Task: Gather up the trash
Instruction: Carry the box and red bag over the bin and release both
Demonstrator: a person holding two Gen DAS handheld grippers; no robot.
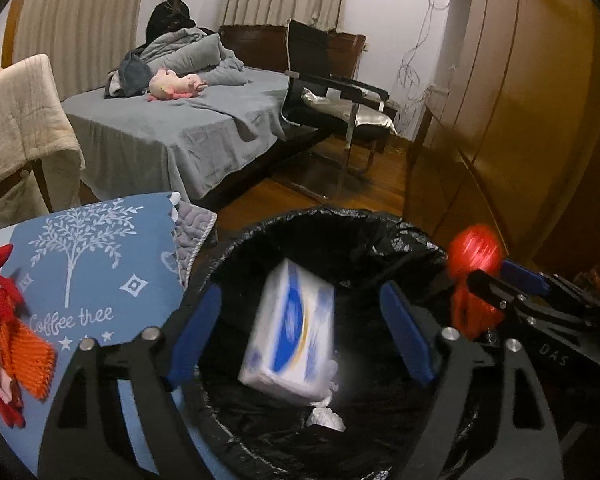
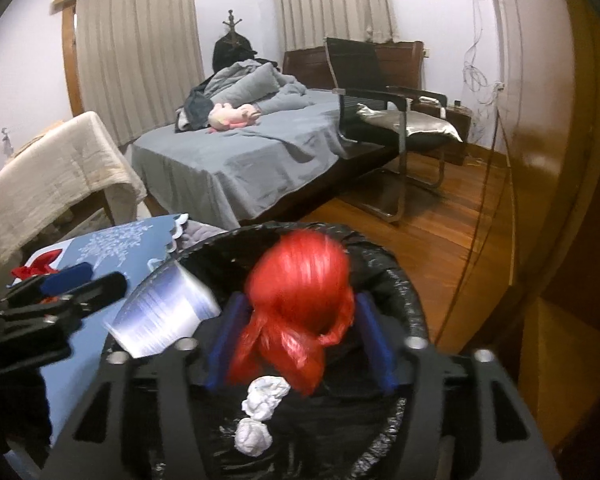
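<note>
The tissue pack, white and blue, is in the air over the trash bin, which has a black bag inside. It looks blurry, so it seems to be dropping. The left gripper is right above the bin. Its blue fingers stand wide apart on each side of the pack and do not touch it. The left fingers hold nothing.

The red plastic bag is over the bin too. It sits between the blue fingers of the right gripper. These fingers are partly open. The bag is blurry and looks loose, with a gap at the right finger, so I think it is let go as well. I cannot be sure the left finger is clear of it.

Two white paper balls lie at the bottom of the bin.

To do this step well, keep both grippers over the middle of the bin, not over the rim. Keep the fingers wide until both things fall past them. The red bag is light and may stick to a finger, so a small shake could help. Then lift straight up so the black bag does not catch.

A blue cloth with a white tree covers the table beside the bin. A red and orange thing lies on it.
</note>
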